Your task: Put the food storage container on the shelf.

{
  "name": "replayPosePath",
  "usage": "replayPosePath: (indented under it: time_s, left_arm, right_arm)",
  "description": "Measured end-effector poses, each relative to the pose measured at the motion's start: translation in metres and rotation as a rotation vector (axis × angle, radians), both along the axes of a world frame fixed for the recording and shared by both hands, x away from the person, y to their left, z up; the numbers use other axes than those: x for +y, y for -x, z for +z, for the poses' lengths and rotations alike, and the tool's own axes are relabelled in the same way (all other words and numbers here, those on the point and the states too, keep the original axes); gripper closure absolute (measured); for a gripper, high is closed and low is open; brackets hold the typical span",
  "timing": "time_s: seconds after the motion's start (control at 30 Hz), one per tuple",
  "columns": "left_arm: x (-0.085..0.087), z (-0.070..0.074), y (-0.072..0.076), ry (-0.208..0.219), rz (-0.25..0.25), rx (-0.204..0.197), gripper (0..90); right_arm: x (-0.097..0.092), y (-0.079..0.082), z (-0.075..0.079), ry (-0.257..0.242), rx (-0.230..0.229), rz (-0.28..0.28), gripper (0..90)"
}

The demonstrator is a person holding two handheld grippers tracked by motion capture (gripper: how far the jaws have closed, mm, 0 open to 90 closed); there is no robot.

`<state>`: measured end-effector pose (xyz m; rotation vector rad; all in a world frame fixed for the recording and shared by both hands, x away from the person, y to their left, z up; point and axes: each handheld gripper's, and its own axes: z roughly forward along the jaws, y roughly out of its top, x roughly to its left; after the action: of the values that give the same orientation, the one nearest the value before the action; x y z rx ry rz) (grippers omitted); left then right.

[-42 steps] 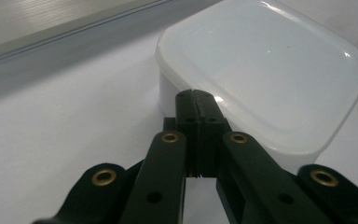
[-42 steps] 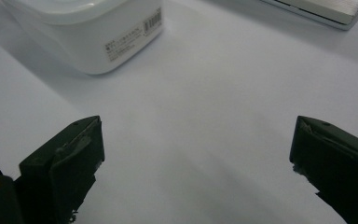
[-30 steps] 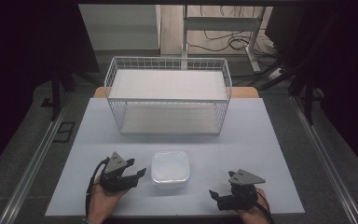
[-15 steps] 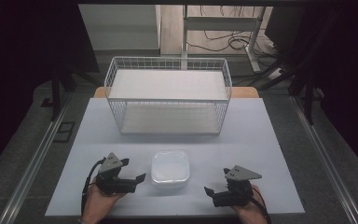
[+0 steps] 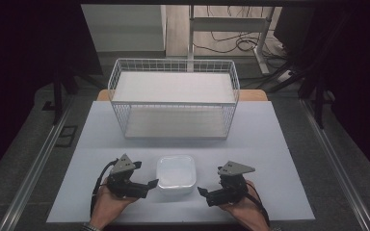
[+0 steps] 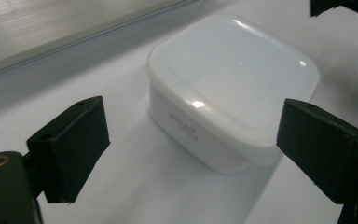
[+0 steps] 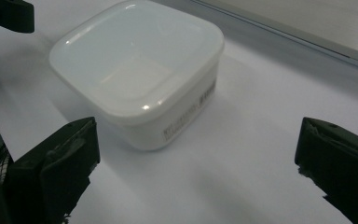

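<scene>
Since a second ago the right gripper (image 5: 203,192) is sliding closer to the white lidded container (image 5: 176,173), which is sitting mid-table before the wire basket (image 5: 173,103); the left gripper (image 5: 150,185), jaws just widening, and the right are gaping empty.

Both grippers (image 5: 153,183) (image 5: 202,191) low, fingers (image 6: 70,144) apparently spread wide.

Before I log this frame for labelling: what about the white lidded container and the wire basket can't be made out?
- White lidded container: contents hidden by its opaque lid, in every view.
- Print on its side wall: too small and blurred to read, both gripper views.
- Wire basket: its far wall's foot is hidden behind the white shelf, high view.
</scene>
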<state>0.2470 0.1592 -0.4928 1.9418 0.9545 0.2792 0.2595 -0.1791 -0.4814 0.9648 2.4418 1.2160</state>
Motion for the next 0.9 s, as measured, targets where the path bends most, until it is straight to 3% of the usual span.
replayPosePath:
  time_s: [0.27,0.4,0.53,0.57,0.67,0.7,0.73,0.77,0.9]
  left_arm:
    - [-0.012,0.005,-0.019,-0.001,-0.018,0.000,9.0]
    - [-0.017,-0.003,-0.025,-0.004,-0.019,0.019,8.7]
    - [-0.022,-0.016,-0.029,-0.006,-0.040,0.062,6.7]
    - [-0.023,-0.019,-0.031,0.029,-0.052,0.085,6.5]
    - [-0.023,-0.021,-0.032,0.049,-0.053,0.101,6.6]
    - [-0.022,-0.023,-0.034,0.074,-0.072,0.133,6.8]
    - [-0.022,-0.023,-0.034,0.074,-0.072,0.133,7.5]
    - [-0.024,-0.026,-0.034,0.112,-0.107,0.162,9.9]
    - [-0.023,-0.021,-0.024,0.092,-0.095,0.150,14.7]
  right_arm:
    - [0.032,-0.021,0.009,-0.006,0.024,0.037,4.6]
    - [0.042,-0.032,0.002,-0.003,0.041,0.042,6.0]
    - [0.045,-0.042,-0.008,-0.013,0.094,0.050,5.4]
    - [0.046,-0.045,-0.012,-0.029,0.121,0.060,5.0]
    - [0.046,-0.048,-0.014,-0.048,0.158,0.062,6.1]
    - [0.045,-0.050,-0.015,-0.068,0.185,0.072,9.2]
    - [0.045,-0.050,-0.015,-0.068,0.185,0.072,9.2]
    - [0.044,-0.051,-0.017,-0.095,0.225,0.089,13.6]
    - [0.043,-0.042,-0.014,-0.080,0.236,0.099,18.5]
